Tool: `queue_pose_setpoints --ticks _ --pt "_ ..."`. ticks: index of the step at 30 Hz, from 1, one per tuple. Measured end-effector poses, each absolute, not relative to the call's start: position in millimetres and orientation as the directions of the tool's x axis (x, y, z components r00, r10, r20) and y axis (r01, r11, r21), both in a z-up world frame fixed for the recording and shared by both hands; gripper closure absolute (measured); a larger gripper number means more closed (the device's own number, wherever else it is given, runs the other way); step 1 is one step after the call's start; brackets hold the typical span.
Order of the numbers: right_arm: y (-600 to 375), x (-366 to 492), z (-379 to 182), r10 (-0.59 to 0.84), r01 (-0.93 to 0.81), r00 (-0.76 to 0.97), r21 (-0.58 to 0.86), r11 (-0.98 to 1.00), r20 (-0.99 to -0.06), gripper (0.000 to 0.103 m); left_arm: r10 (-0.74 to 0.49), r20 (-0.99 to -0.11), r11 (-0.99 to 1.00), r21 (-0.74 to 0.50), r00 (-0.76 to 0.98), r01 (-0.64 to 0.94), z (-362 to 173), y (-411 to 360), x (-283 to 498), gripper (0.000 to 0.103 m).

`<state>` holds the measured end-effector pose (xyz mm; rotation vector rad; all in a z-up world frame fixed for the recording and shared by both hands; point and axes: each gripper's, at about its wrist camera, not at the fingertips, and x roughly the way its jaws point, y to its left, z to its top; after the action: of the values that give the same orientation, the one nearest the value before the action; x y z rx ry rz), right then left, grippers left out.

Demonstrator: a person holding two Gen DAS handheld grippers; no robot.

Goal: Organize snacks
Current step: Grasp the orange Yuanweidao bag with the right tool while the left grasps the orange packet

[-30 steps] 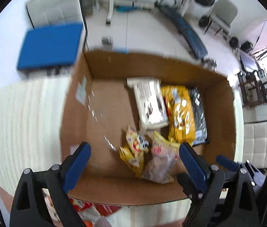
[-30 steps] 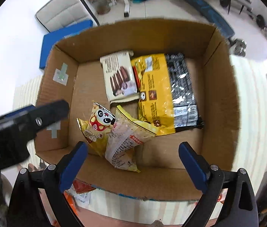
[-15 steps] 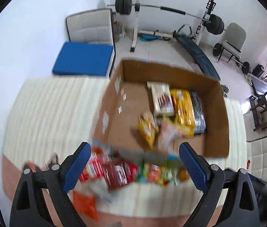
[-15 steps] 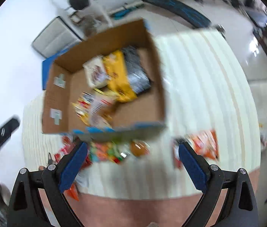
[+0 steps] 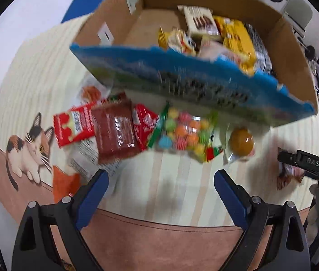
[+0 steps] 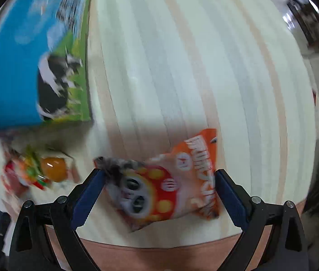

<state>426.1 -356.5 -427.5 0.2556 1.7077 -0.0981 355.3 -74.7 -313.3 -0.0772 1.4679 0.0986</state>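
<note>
1. At the far left of the left wrist view, a calico cat drawing (image 5: 27,151) decorates the striped cream table mat (image 5: 35,72), and an orange packet corner (image 5: 65,184) lies just beside it.
2. Next come a red snack packet (image 5: 74,126) and a dark red-brown packet (image 5: 115,133) overlapping it, with another red packet (image 5: 144,124) partly under that one.
3. The left gripper (image 5: 160,188) points down over bare mat with its blue fingers (image 5: 93,190) spread wide and nothing between them.
4. A clear bag of coloured candies (image 5: 183,133) and an amber jelly cup (image 5: 242,141) lie near the blue printed wall of the cardboard box (image 5: 182,85).
5. Inside the box sit a panda packet (image 5: 182,41), a chocolate biscuit pack (image 5: 201,23) and a yellow bag (image 5: 238,38).
6. In the right wrist view, the right gripper (image 6: 158,184) is closing, its jaws on either side of an orange snack packet (image 6: 170,185) that lies flat on the mat; the pads sit at the packet's edges, and blur hides whether they press on it.
7. The box's blue cow-printed side (image 6: 35,67) is at that view's upper left.
</note>
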Motion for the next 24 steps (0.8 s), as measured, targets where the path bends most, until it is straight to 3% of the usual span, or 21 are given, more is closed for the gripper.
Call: queue_pose_setpoints --ticks 3,5,6,12,19,24 --pt "-347 419 -435 0.1 0.167 -0.181 0.07 0.983 -0.978 0.029 0.012 -0.997 0.994 0.003 0.08 -0.109 -321 -76 345 0.007" --pt "-339 411 -430 0.066 0.123 -0.163 0.046 0.991 -0.984 0.061 0.005 -0.998 0.994 -0.002 0.07 -0.108 -322 -75 339 0.007" --pt "-337 406 -428 0.102 0.137 -0.164 0.079 0.987 -0.981 0.069 -0.003 -0.998 0.994 -0.01 0.062 -0.111 -323 -72 334 0.007" --pt "-297 372 -403 0.208 0.107 -0.116 0.196 0.975 -0.971 0.071 -0.028 -0.999 0.982 -0.032 0.023 -0.186 -320 -25 304 0.007" --pt "-206 352 -382 0.334 -0.004 -0.121 0.337 0.942 -0.935 0.071 -0.058 -0.997 0.903 -0.035 -0.04 -0.429 -332 86 272 0.007" --pt "-151 356 -386 0.331 -0.074 -0.162 0.346 0.935 -0.93 0.071 -0.096 -0.99 0.897 -0.042 -0.102 -0.44 -364 124 282 0.007"
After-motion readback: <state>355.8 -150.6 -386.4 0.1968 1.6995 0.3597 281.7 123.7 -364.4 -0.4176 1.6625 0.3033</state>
